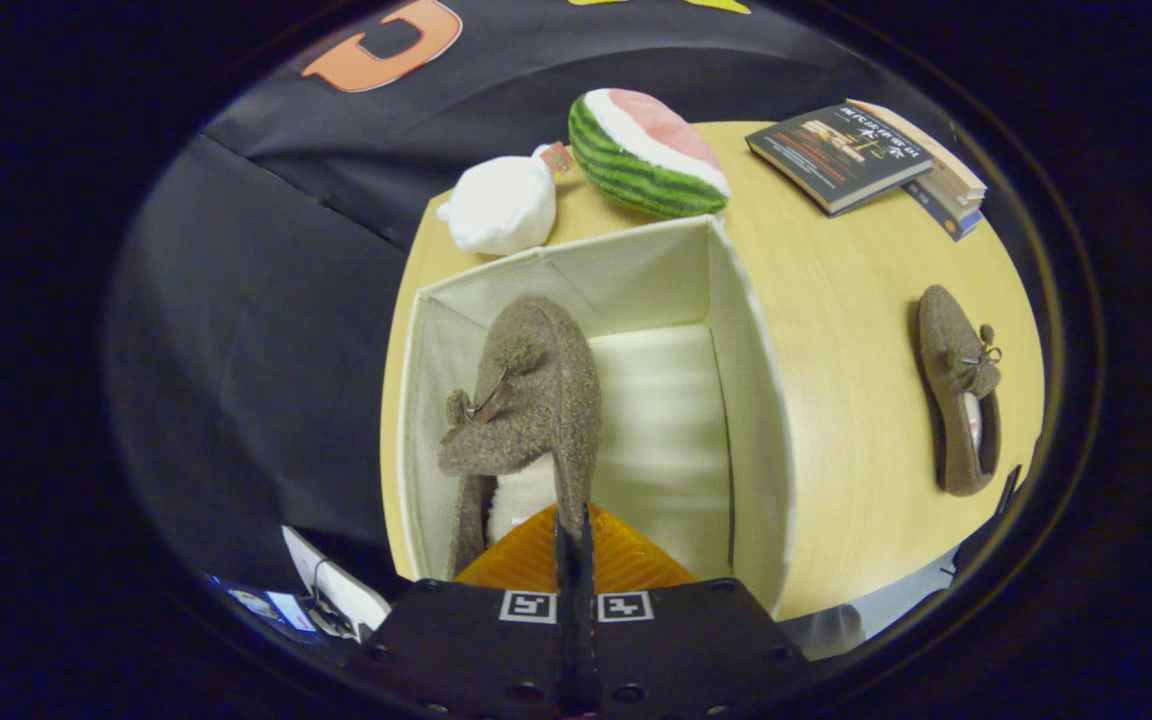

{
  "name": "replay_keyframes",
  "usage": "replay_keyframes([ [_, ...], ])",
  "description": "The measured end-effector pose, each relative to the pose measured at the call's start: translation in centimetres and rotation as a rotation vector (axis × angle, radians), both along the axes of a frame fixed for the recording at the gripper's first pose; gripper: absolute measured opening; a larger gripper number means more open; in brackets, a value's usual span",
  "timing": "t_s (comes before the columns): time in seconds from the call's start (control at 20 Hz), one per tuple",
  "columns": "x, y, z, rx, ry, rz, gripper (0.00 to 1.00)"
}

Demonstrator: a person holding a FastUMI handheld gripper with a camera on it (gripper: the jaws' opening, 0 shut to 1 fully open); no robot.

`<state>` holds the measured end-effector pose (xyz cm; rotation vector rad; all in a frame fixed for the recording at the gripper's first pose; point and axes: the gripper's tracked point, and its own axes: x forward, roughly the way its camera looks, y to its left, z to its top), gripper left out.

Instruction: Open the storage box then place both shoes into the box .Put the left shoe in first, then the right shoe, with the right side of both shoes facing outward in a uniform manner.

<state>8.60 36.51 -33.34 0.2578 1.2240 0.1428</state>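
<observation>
An open cream fabric storage box [751, 400] stands on the round wooden table. My gripper [573, 520] is shut on the rim of a brown fuzzy shoe [531, 400] with a pom-pom bow, holding it over the box's left half, toe pointing away from me. The shoe's white lining shows just ahead of the fingers. The second brown shoe [958, 390] lies on the table to the right of the box, well clear of the gripper. The box floor to the right of the held shoe is bare.
Beyond the box lie a watermelon plush [646, 150] and a white plush [501, 205]. A stack of books [861, 150] sits at the far right of the table [856, 330]. Black cloth hangs behind and to the left.
</observation>
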Motion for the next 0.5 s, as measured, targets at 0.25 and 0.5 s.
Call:
replay_keyframes([
  [0.25,0.8,1.4,-4.2,-0.068,0.056,-0.023,0.01],
  [0.5,1.1,1.3,-6.2,-0.126,0.098,-0.028,0.02],
])
